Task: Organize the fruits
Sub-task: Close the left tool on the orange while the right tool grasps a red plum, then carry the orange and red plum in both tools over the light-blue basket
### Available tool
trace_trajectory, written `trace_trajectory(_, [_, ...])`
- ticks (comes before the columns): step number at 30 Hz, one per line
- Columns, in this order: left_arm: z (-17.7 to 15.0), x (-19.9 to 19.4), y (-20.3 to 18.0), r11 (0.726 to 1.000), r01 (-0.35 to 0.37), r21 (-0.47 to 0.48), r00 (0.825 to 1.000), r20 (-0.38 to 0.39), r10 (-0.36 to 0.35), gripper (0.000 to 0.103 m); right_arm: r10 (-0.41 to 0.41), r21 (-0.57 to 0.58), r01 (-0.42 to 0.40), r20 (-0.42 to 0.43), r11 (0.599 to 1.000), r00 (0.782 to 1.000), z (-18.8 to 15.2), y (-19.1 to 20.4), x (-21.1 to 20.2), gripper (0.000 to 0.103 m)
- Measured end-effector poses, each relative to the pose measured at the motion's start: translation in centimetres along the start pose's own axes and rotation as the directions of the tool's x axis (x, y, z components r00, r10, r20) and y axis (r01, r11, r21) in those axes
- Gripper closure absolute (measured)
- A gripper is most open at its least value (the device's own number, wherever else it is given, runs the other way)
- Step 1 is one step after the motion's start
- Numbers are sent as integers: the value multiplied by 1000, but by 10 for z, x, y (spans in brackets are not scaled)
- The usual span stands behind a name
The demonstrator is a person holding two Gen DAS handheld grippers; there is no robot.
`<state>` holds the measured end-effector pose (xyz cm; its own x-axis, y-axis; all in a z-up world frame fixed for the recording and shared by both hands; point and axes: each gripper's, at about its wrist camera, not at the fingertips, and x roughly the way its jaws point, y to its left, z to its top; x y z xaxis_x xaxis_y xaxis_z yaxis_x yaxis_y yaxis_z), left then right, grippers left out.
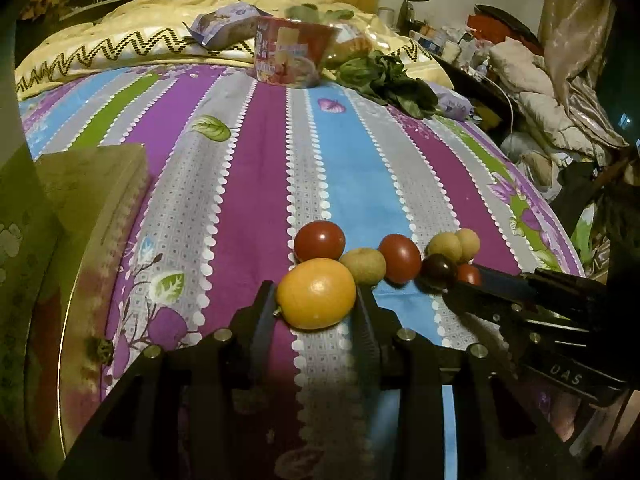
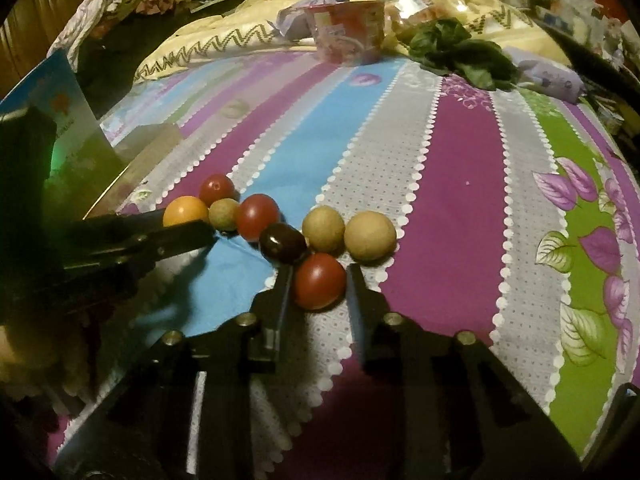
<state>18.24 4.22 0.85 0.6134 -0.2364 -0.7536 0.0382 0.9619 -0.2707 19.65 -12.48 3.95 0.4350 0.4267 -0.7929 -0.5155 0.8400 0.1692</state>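
Note:
Several small fruits lie in a cluster on the striped bedsheet. My left gripper [image 1: 316, 300] has its fingers against both sides of an orange fruit [image 1: 316, 294], which also shows in the right wrist view [image 2: 185, 211]. My right gripper [image 2: 318, 280] straddles a red tomato [image 2: 319, 281]; a narrow gap shows at its right finger. Beside them lie a dark tomato [image 2: 282, 242], two more red tomatoes [image 2: 257, 216] [image 2: 216, 189], a greenish fruit [image 2: 224, 214] and two tan round fruits [image 2: 323, 229] [image 2: 370, 236].
A box [image 1: 60, 208] stands at the left edge of the bed. At the far end are a red instant-noodle cup [image 1: 292, 52], leafy greens [image 1: 388, 80] and a purple packet [image 1: 224, 26]. Clutter lies beyond the bed's right side.

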Motion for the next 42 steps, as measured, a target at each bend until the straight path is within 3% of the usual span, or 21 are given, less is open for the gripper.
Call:
trace_trajectory(5, [0,-3,-2,1000,-18,6,1000,4,18,63,-32,44,30,29,999,999,-4,-2,-11,77])
trace_trajectory(10, [-5,-28,-13,999,-46,2,999,1,46,63,-170,137,164,31,977,985,-19,0,-52,77])
trace_trajectory(14, [-15,-80,-38,996,-64,65,998,32,62,63,-271,237,254,42,938,962,-44,2,-110,77])
trace_trajectory(20, [-35,-161,-50,995,-64,80,998,34,61,63,-335,287,304,67,909,940,-73,15,-180,77])
trace_trajectory(26, [-47,-232,-52,993,-84,86,994,81,77,63,-343,265,305,108,915,933,-76,47,-222,77])
trace_trajectory(33, [-48,-295,-42,991,-113,71,983,151,102,63,-319,230,281,148,932,936,-63,92,-237,77])
trace_trajectory(42, [-45,-357,16,983,-182,-31,959,216,184,63,-260,157,234,174,959,950,-40,157,-242,77])
